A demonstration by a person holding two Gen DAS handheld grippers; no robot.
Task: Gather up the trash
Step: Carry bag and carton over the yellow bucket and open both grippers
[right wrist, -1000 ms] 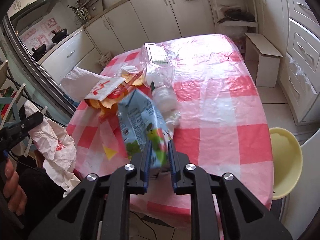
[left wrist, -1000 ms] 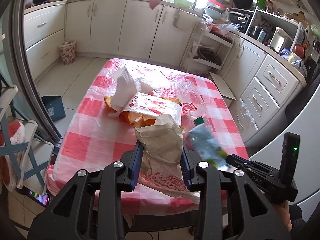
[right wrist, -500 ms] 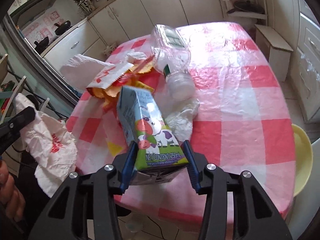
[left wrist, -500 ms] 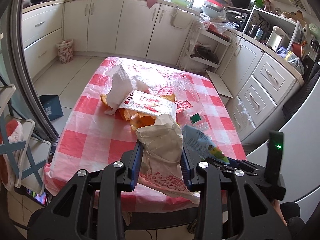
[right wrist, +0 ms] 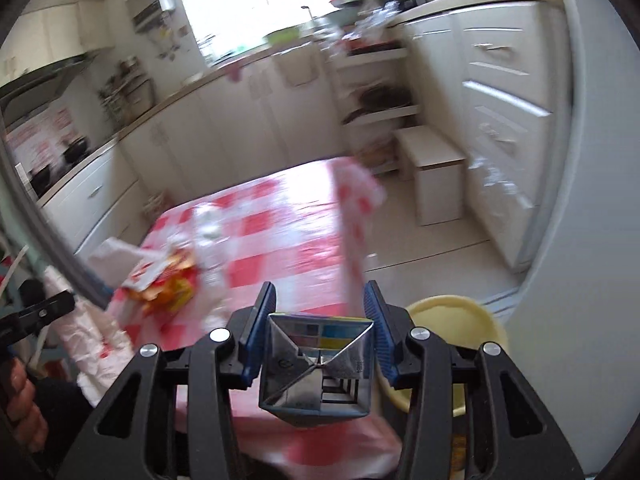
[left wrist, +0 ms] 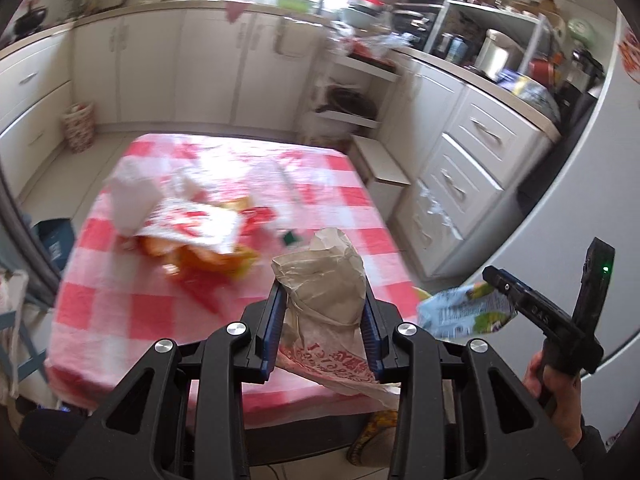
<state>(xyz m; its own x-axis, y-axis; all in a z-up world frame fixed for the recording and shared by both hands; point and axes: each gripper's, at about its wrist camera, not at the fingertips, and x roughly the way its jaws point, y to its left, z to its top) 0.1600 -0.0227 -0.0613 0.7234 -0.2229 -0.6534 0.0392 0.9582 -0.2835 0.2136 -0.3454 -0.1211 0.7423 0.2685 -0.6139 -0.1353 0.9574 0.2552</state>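
- The left gripper (left wrist: 324,320) has its jaws clamped on the bunched neck of a crumpled plastic bag (left wrist: 326,300) with red lettering, which hangs just below the jaws over the near edge of the table (left wrist: 120,308).
- The right gripper (right wrist: 318,340) has its jaws set against the two sides of a small milk carton (right wrist: 316,372), its folded silver end facing the camera; the carton sits squarely between the jaws, off the table.
- As I judge it, the collecting is partly done: one carton is picked up but not yet in the bag, so dropping it in looks like the step in hand.
- Left on the red-checked cloth, well ahead of both pairs of jaws: an orange and white snack wrapper (left wrist: 200,236), a white paper bag (left wrist: 132,196) beside it, and a clear plastic bottle (right wrist: 208,236), badly blurred.
- The left wrist view shows the carton from the side, blue with green print, held out to the right of the left jaws and apart from the bag; its mouth cannot be seen from there.
- The right wrist view alone shows a yellow stool (right wrist: 460,320) just right of its jaws, and the bag hanging down to the left of them below the other gripper.
- Both views are smeared, so small scraps on the cloth cannot be told.
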